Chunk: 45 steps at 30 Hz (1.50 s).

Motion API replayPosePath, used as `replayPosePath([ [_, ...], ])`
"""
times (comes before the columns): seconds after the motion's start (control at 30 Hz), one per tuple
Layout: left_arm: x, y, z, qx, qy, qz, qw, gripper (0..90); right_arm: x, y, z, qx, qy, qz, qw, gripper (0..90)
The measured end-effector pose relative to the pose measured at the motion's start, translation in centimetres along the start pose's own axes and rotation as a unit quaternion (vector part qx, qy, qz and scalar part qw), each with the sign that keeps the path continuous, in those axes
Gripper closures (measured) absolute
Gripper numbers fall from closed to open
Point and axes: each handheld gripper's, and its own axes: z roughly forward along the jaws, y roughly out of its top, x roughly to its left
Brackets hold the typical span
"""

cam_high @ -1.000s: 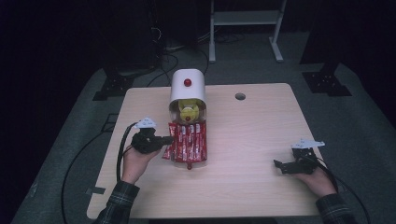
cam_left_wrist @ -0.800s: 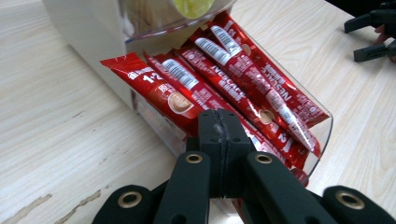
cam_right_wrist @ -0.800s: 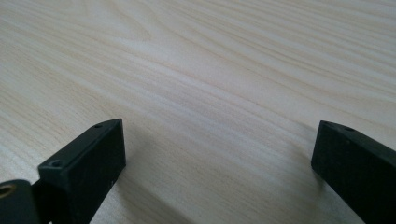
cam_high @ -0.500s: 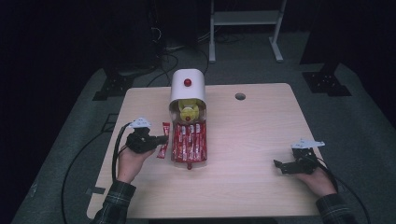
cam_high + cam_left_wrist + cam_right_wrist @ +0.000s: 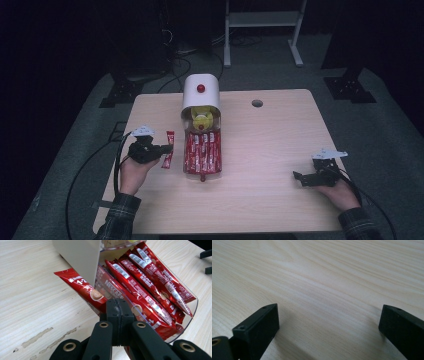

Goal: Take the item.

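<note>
We wear plaid flannel sleeves [image 5: 116, 217] that reach down to both wrists. Our left gripper [image 5: 162, 149] is matte black, with a pale grey three-cornered plate [image 5: 142, 131] on top and a black cable [image 5: 119, 156] looping from it. Seen close, its jaws are flat black blocks on black links fixed with brass-coloured rivets [image 5: 103, 325]. Our right gripper [image 5: 298, 177] is the same black build with its own grey plate [image 5: 329, 153]; its jaw blocks carry small screw holes [image 5: 242, 327].
</note>
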Motion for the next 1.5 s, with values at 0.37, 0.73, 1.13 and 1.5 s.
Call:
replayPosePath([
  [0.37,0.7,-0.5,0.4,0.01,0.007,-0.003,0.9999,90.0,0.0,0.0,0.0,0.0,0.001,0.0,1.0,2.1],
  [0.73,1.2,-1.0,1.3,0.024,0.011,-0.003,0.9996,90.0,0.0,0.0,0.0,0.0,0.0,0.0,1.0,2.1],
  [1.13,1.7,-1.5,2.3,0.037,0.011,-0.01,0.9992,89.9,0.0,0.0,0.0,0.0,0.0,0.0,1.0,2.1],
  [1.5,2.1,-1.8,3.0,0.047,0.013,-0.013,0.9988,89.9,0.0,0.0,0.0,0.0,0.001,0.0,1.0,2.1],
])
